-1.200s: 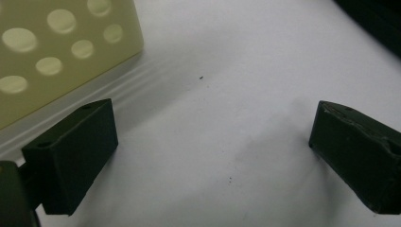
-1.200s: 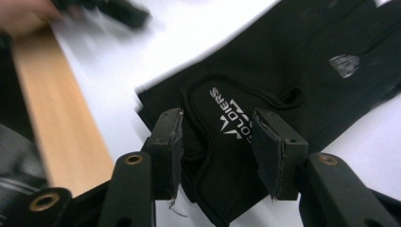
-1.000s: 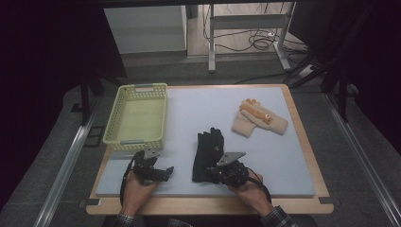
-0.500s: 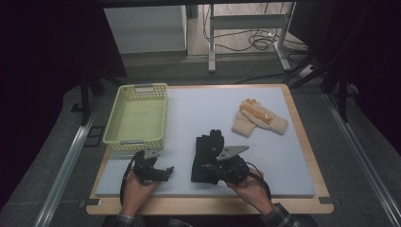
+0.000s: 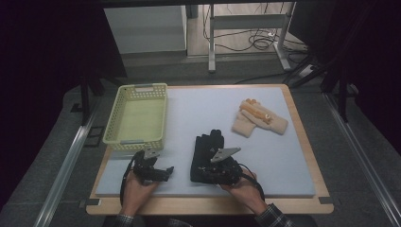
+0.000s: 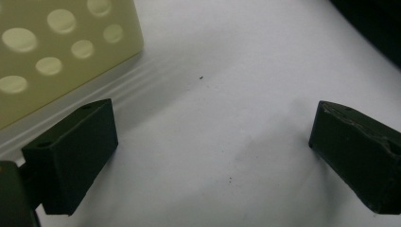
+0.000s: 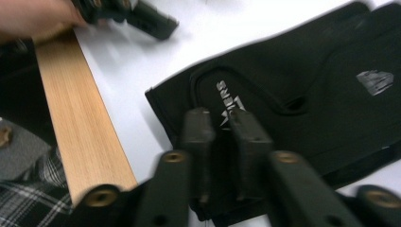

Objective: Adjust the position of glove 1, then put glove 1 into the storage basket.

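Note:
A black glove [image 5: 208, 146] lies flat on the pale mat, its cuff toward the front edge. My right gripper [image 5: 201, 171] hovers low over that cuff [image 7: 293, 71]. Its jaws have just been opening, and in the right gripper view [image 7: 223, 124] a narrow gap shows between the pads with the glove's printed cuff below it, not pinched. My left gripper [image 5: 165, 171] rests on the mat to the glove's left. It stands wide open [image 6: 213, 142] over bare mat, and it also shows at the top of the right gripper view [image 7: 142, 16].
A pale green perforated basket [image 5: 135, 142] stands at the mat's left, its wall [image 6: 56, 52] close beside my left gripper. A pair of beige gloves [image 5: 259, 119] lies at the back right. The wooden table edge [image 7: 80, 118] runs just below both hands.
The right hand has shifted slightly over the glove's cuff, while the glove lies in much the same place. The left gripper has kept still.

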The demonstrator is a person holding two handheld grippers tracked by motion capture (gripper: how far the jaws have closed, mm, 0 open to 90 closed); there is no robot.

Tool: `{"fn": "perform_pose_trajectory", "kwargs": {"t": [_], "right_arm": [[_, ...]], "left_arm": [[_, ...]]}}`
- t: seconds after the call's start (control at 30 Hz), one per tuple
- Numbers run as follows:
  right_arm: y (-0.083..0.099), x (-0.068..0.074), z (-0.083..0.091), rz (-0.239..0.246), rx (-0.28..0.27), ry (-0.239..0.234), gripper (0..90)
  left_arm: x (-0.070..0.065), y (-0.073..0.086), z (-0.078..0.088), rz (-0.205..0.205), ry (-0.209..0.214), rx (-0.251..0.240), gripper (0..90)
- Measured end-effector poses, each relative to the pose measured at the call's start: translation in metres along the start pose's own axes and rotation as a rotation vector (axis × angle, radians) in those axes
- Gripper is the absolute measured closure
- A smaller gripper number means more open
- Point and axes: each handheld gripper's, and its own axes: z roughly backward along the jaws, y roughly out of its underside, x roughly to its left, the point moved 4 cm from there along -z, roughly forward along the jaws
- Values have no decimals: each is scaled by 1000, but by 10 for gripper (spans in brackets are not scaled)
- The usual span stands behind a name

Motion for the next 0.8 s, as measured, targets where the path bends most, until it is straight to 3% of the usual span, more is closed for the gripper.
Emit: {"fn": "perform_pose_trajectory", "kwargs": {"t": [0.1,0.23,0.4,0.53,0.6,0.8], "right_arm": [[-7,-3,12,6,-39,9,661],[-8,-12,26,8,-63,35,653],[8,-31,32,-9,-56,68,721],[21,-42,33,-27,-47,71,824],[28,-44,32,-30,-40,56,873],[38,-39,27,-20,-21,22,882]], "left_arm": [[0,0,0,1,1,0,21],[0,0,0,0,0,1,21],[0,0,0,5,0,-4,21],[0,0,0,4,0,-3,21],[0,0,0,4,-1,-3,21],[0,0,0,5,-1,-4,21]]}}
